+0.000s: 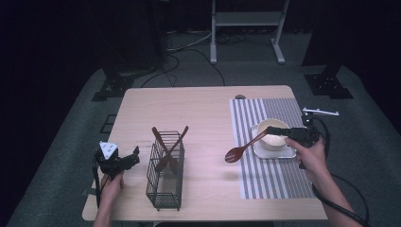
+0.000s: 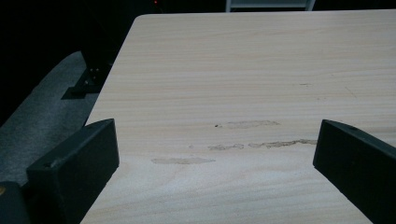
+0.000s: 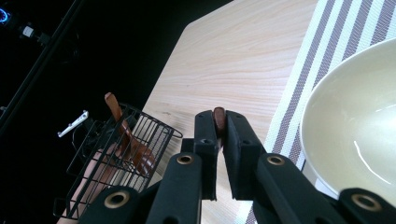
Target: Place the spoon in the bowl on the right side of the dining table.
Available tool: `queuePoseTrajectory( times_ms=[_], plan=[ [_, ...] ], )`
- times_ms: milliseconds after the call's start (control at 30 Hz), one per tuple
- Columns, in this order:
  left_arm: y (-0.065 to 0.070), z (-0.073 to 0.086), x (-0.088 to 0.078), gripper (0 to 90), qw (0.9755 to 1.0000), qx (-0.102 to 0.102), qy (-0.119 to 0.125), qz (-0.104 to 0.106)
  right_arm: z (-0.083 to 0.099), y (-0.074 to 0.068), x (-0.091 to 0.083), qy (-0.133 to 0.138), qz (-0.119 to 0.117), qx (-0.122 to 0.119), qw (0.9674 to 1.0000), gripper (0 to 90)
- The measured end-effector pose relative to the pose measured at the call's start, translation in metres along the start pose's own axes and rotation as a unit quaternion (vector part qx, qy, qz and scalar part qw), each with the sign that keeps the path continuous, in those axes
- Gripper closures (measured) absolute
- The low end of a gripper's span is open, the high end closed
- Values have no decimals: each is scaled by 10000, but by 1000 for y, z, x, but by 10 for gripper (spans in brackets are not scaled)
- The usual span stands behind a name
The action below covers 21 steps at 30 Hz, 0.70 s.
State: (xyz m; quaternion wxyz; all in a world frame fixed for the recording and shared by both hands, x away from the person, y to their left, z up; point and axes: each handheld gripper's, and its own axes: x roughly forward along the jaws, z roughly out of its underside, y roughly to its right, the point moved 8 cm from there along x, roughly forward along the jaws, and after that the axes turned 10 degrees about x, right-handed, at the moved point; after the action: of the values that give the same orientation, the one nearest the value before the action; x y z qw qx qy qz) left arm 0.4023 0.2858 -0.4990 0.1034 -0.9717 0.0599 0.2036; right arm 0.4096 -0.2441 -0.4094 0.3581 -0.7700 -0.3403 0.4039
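Note:
My right gripper is shut on the handle of a brown wooden spoon, which hangs above the table with its bowl end toward the left, over the edge of the striped mat. In the right gripper view the spoon handle is pinched between the two black jaws of the right gripper. A cream bowl on a white square plate lies just under that gripper. My left gripper rests low at the table's left front, open, with bare wood between its jaws.
A black wire basket stands at the middle front and holds two brown wooden utensils crossed. The bowl is close on the right in the right gripper view. The table's left edge drops to dark carpet.

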Motion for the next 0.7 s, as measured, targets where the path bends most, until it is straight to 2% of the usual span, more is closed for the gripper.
queuePoseTrajectory(
  times_ms=[400,700],
  plan=[
    [0,0,0,0,10000,-10,-4,-4,-5,5,-12,139,46,29,9999,831],
    [0,0,0,0,10000,-2,-2,-1,-7,14,-20,256,104,103,9996,831]
  ],
)
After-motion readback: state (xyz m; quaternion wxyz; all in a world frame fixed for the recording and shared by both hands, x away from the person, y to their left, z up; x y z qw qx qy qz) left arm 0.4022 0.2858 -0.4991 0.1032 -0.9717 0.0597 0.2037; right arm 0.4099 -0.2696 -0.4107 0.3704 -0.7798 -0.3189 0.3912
